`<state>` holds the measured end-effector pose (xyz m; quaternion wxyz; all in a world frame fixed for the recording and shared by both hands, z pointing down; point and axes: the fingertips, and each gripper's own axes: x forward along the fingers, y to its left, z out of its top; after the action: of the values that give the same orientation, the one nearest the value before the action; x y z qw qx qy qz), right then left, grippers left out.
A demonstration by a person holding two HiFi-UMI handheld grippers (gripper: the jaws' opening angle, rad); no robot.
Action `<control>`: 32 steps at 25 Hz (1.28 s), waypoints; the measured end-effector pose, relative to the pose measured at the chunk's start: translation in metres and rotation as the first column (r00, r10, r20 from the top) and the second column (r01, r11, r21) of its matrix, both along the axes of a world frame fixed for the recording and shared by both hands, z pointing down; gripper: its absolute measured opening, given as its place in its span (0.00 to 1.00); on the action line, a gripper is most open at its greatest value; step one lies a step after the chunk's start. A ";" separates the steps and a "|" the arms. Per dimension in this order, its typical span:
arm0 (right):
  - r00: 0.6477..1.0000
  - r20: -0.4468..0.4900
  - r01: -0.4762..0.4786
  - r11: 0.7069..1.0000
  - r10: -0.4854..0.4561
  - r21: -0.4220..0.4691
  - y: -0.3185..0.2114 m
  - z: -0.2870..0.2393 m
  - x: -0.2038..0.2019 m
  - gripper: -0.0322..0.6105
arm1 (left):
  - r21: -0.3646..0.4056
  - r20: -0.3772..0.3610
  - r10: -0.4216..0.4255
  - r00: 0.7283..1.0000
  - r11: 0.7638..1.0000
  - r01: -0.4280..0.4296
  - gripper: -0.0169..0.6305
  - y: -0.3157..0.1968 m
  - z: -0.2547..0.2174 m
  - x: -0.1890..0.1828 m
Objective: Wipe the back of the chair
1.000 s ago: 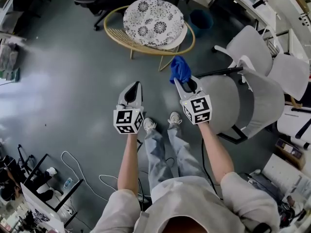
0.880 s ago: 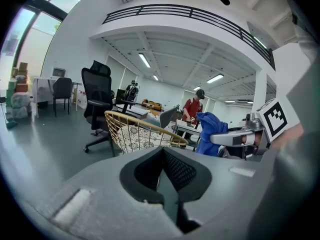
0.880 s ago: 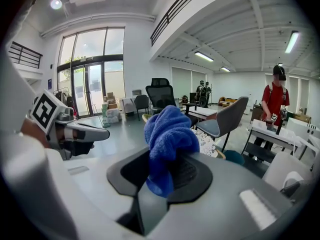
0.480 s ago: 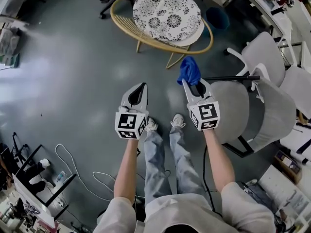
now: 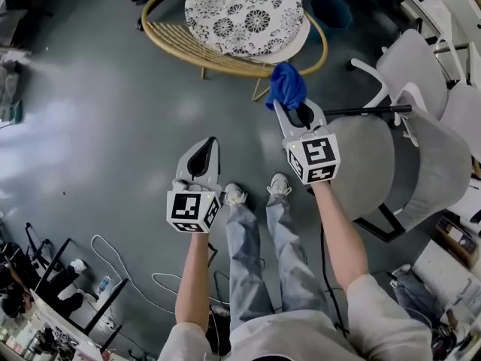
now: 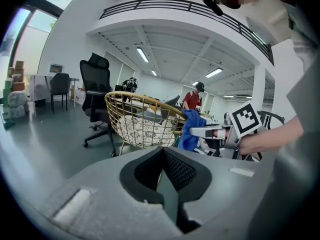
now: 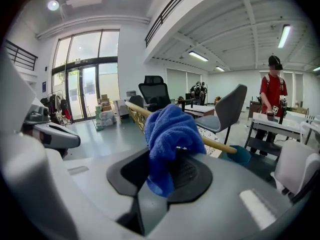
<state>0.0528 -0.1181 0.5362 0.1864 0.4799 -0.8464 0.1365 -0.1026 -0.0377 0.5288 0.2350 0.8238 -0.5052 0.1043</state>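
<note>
A round rattan chair [image 5: 197, 54] with a black-and-white flowered cushion [image 5: 244, 15] stands ahead of me. My right gripper [image 5: 285, 107] is shut on a blue cloth [image 5: 287, 85], which bunches up just short of the chair's near rim. In the right gripper view the blue cloth [image 7: 170, 129] fills the jaws and the rattan rim [image 7: 134, 110] runs behind it. My left gripper [image 5: 209, 144] hangs lower and to the left over bare floor, shut with nothing in it. The left gripper view shows the rattan chair [image 6: 142, 119] ahead and the blue cloth [image 6: 191, 130] to its right.
Grey office chairs [image 5: 421, 156] crowd my right side, one black armrest [image 5: 368, 111] close to the right gripper. A teal bin [image 5: 331, 10] sits behind the rattan chair. Cables [image 5: 124, 258] and stands lie at lower left. A person in red [image 7: 272, 99] stands far off.
My right gripper has carried the blue cloth forward, closer to the rattan chair's rim. The left gripper has dropped back and slightly left.
</note>
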 end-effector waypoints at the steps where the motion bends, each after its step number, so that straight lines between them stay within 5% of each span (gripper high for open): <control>1: 1.000 0.004 -0.004 1.000 0.004 -0.007 -0.003 0.005 0.000 0.20 | -0.005 0.002 0.004 1.000 1.000 -0.004 0.03 -0.001 0.004 0.001; 32: 1.000 -0.002 -0.004 0.983 0.003 -0.183 -0.063 0.116 0.006 0.20 | -0.090 0.016 0.011 1.000 0.996 -0.009 0.03 -0.026 0.052 0.019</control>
<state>0.0590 -0.1813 0.6527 0.2302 0.4623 -0.8292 0.2137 -0.0834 -0.0641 0.5810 0.2673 0.8140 -0.4976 0.1351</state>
